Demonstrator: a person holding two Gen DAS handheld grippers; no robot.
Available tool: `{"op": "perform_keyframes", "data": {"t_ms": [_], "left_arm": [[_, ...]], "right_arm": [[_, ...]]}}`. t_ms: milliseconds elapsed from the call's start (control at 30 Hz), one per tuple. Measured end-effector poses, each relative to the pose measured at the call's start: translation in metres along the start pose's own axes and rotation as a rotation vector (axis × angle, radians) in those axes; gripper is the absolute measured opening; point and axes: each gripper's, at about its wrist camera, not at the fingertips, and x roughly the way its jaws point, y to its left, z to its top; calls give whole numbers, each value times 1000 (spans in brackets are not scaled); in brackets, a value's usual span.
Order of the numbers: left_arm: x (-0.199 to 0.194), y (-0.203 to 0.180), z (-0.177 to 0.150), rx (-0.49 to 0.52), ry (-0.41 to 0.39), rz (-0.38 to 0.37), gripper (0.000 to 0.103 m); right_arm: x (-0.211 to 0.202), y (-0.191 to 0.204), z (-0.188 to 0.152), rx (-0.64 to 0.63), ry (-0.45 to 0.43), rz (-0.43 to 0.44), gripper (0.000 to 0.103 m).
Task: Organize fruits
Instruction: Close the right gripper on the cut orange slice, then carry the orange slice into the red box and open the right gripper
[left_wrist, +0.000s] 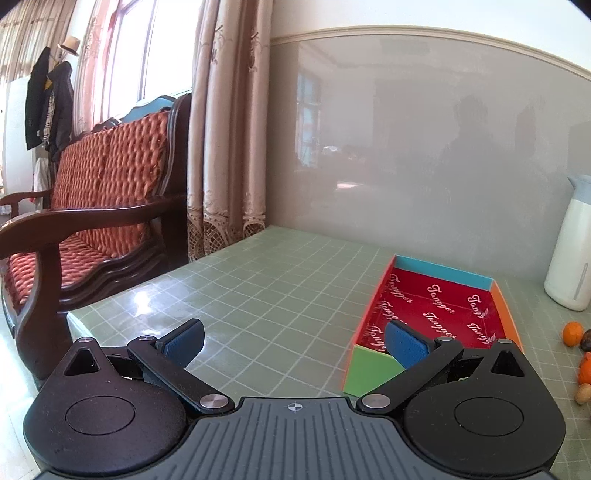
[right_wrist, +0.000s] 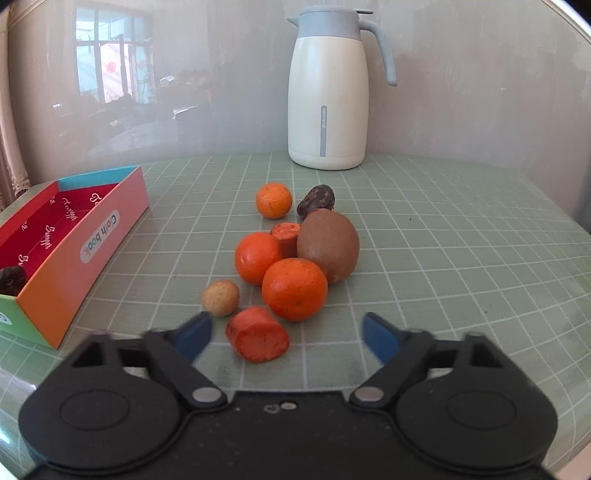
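A pile of fruit lies on the green grid mat: three oranges (right_wrist: 294, 288), a brown kiwi (right_wrist: 328, 245), a dark date (right_wrist: 316, 200), a small tan round fruit (right_wrist: 220, 297) and two orange carrot-like chunks (right_wrist: 257, 334). My right gripper (right_wrist: 286, 334) is open just in front of the pile, with the near chunk between its fingertips. A colourful box (right_wrist: 79, 243) with a red inside stands to the left and holds one dark date (right_wrist: 11, 280). My left gripper (left_wrist: 293, 345) is open and empty beside the box (left_wrist: 373, 295), its right finger over the box's near end.
A white thermos jug (right_wrist: 328, 88) stands at the back of the table by the grey wall. A wooden sofa with red cushions (left_wrist: 92, 206) and curtains stand left of the table. The table's left edge (left_wrist: 155, 280) runs near the sofa.
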Motion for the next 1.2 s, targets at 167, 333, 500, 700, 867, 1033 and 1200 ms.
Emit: {"op": "perform_keyframes", "data": {"t_ms": [167, 333, 500, 700, 867, 1033, 1200], "left_arm": [[-1, 9, -2, -7, -7, 20, 103], [2, 17, -2, -33, 0, 37, 103], [3, 25, -1, -62, 2, 56, 103], [4, 39, -1, -118, 2, 85, 103], [4, 52, -2, -162, 4, 113, 103], [6, 60, -3, -151, 4, 140, 103], [4, 74, -5, -172, -5, 175, 103]], "right_arm": [[9, 3, -1, 2, 39, 12, 51], [6, 3, -2, 8, 14, 57, 31], [2, 3, -2, 21, 10, 104, 30], [-14, 10, 0, -7, -50, 155, 31], [-27, 24, 6, -32, -123, 251, 31], [-37, 51, 17, -97, -191, 348, 30], [-38, 79, 25, -143, -208, 437, 30]]}}
